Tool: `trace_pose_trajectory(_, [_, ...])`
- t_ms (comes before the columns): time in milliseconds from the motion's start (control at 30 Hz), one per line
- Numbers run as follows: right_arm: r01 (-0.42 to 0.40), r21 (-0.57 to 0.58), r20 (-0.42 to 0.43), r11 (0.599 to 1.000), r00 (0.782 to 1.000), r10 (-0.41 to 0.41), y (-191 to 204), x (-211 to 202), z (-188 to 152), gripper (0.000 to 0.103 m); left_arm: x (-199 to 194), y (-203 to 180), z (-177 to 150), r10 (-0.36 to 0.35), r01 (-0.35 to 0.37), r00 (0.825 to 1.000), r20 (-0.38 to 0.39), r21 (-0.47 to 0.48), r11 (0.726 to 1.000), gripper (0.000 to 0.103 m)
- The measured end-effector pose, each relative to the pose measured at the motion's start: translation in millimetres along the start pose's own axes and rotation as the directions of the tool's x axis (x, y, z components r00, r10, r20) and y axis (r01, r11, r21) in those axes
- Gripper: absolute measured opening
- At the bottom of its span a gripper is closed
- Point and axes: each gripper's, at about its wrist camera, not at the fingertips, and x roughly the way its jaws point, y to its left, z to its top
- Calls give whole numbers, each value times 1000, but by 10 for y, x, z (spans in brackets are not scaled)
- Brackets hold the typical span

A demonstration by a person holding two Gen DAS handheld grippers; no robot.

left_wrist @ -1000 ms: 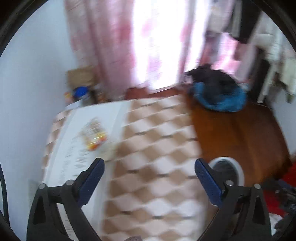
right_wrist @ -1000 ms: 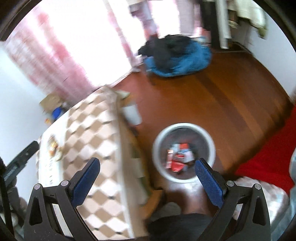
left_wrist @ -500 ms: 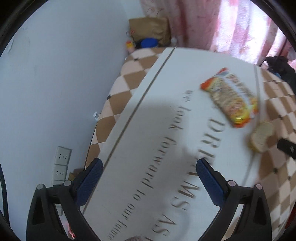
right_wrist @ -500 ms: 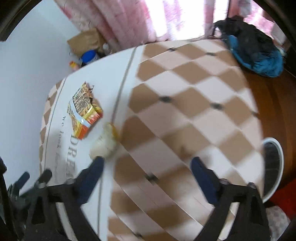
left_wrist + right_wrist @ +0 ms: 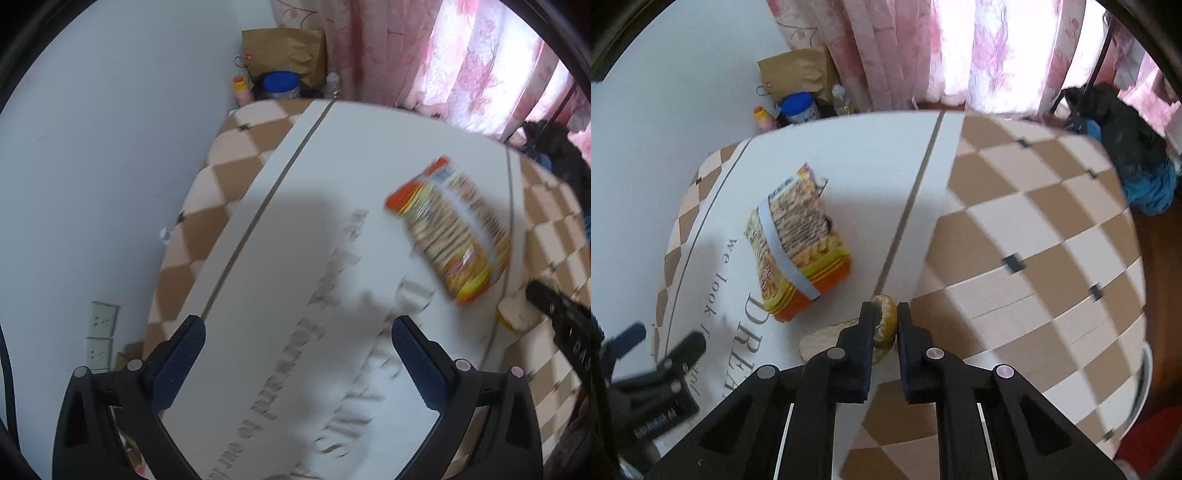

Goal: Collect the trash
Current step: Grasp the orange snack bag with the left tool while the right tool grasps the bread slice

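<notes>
An orange and yellow snack packet lies on the white strip of the bed cover. It also shows in the left wrist view. Just below it lies a piece of fruit peel, yellowish outside and pale inside. My right gripper is shut on the peel, down at the cover. My left gripper is open and empty above the printed white strip, left of the packet. The peel and the right gripper's tip show at the right edge of the left wrist view.
The bed cover has brown and cream checks to the right. A brown paper bag, a blue-lidded tub and bottles stand by the pink curtains. Dark and blue clothes lie on the wooden floor. A white bin rim shows at the bed's right edge.
My right gripper swung from over the bin to the bed, came down on the peel and shut on it. My left gripper moved in over the white strip, still open.
</notes>
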Motion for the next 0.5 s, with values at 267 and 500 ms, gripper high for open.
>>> trace_pose_trajectory(267, [129, 61, -18, 990, 992, -128, -553, -35, 356, 12, 315, -398, 531, -294, 270, 946, -140, -169, 948, 102])
trace_pose_trajectory(500, [166, 119, -80, 979, 984, -157, -869, 183, 539, 12, 511, -722, 727, -244, 221, 958, -153, -154, 963, 90])
